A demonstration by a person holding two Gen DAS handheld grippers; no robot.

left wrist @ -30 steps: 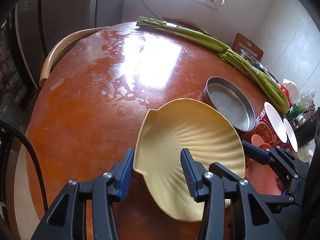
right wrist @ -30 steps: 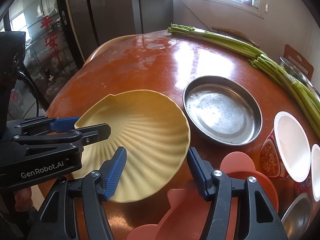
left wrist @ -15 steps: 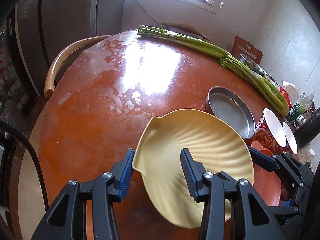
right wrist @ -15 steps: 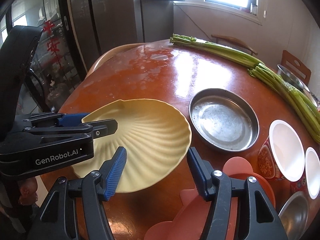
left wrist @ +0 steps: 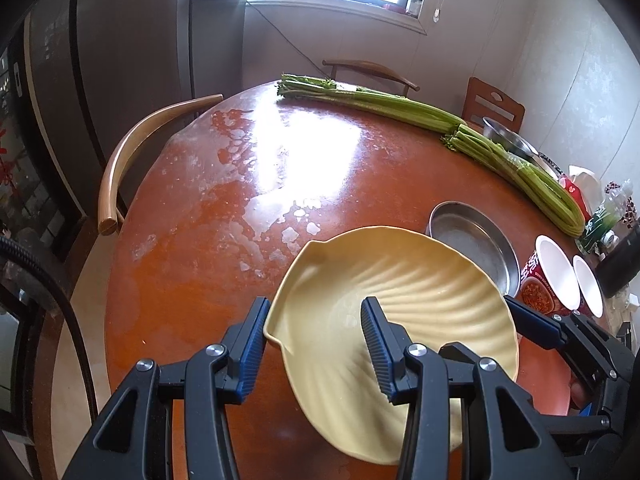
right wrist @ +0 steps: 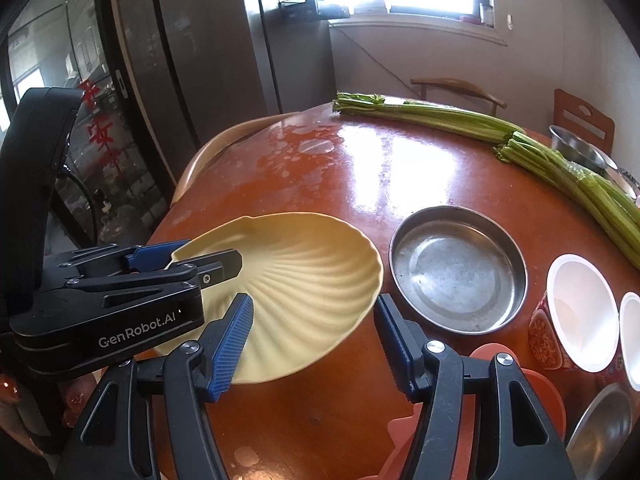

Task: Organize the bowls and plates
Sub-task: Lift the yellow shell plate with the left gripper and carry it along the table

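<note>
Plate (left wrist: 400,300) pinched at its rim by left tongs (left wrist: 316,312); right tongs (right wrist: 314,304) seemingly grip it too; raise both evenly, clearing the pan (right wrist: 458,270) at two o'clock.

Orange plate (right wrist: 536,392) mostly hidden behind right gripper (right wrist: 316,344) fingers, near edge cut off. Steel bowl (right wrist: 604,436) at near right cropped by frame. Shell plate (left wrist: 400,300) near rim hidden under left gripper (left wrist: 316,344). Far-right clutter (left wrist: 600,216) too small to identify.
</note>
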